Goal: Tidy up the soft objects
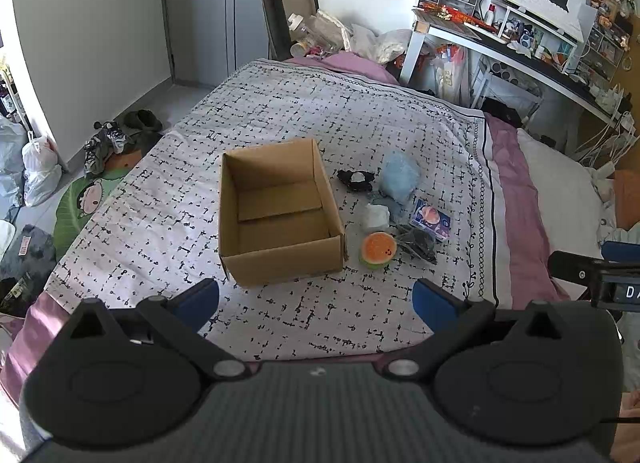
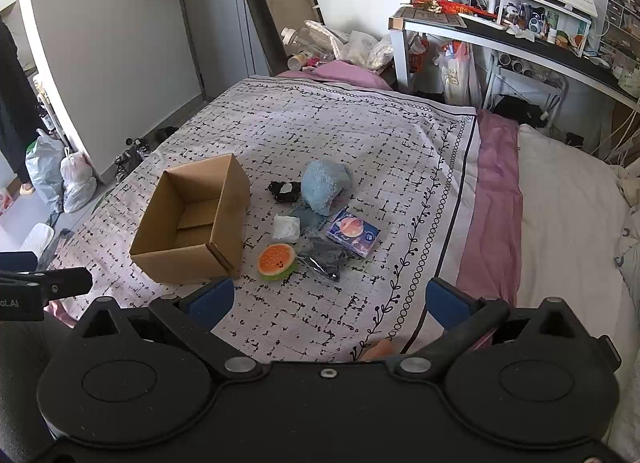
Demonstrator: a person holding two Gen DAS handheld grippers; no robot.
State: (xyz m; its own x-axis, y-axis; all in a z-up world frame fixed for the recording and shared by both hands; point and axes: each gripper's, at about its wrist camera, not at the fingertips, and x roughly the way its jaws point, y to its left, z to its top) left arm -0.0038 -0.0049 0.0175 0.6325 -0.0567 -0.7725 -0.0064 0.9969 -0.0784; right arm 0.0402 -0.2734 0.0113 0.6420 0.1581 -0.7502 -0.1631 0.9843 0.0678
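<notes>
An open, empty cardboard box (image 1: 280,211) (image 2: 192,223) stands on the patterned bedspread. To its right lie a soft burger toy (image 1: 378,249) (image 2: 277,261), a light blue plush (image 1: 400,179) (image 2: 324,185), a small black and white soft item (image 1: 355,179) (image 2: 285,190), a white crumpled item (image 1: 375,217) (image 2: 285,227), a dark plastic bag (image 1: 418,243) (image 2: 326,257) and a blue packet (image 1: 431,219) (image 2: 353,234). My left gripper (image 1: 316,301) is open and empty, short of the box. My right gripper (image 2: 330,303) is open and empty, short of the burger toy.
The bedspread (image 1: 320,115) covers a bed with a pink sheet (image 2: 492,191) and white bedding (image 2: 568,223) at right. A cluttered desk (image 2: 520,35) stands at the back right. Shoes and bags (image 1: 40,167) lie on the floor at left.
</notes>
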